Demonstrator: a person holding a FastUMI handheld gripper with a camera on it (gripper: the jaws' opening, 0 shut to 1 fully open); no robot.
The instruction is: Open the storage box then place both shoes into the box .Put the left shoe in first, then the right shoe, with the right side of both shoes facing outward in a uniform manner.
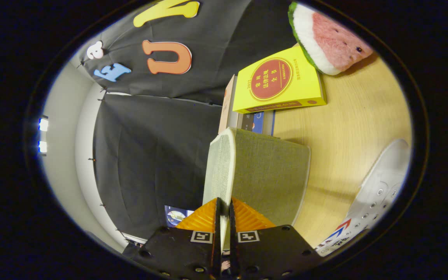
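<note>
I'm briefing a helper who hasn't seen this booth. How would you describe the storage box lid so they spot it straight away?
Start at the light wooden table with the yellow book and watermelon-slice plush. Nearer than the book is a grey-green fabric-covered lid with rounded corners and a pale edge, and the gripper is shut on that edge. Unlike the white lace-up shoe beside it, it's a flat, plain panel.

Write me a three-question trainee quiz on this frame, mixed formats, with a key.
1. True or false: the gripper is shut on the edge of the storage box lid.
2. What lies on the wooden table beside the storage box? A) white shoe B) mug C) towel
3. Fill in: the yellow book lies next to a plush ____ slice.

Key: 1 true; 2 A, the white shoe; 3 watermelon.
</note>
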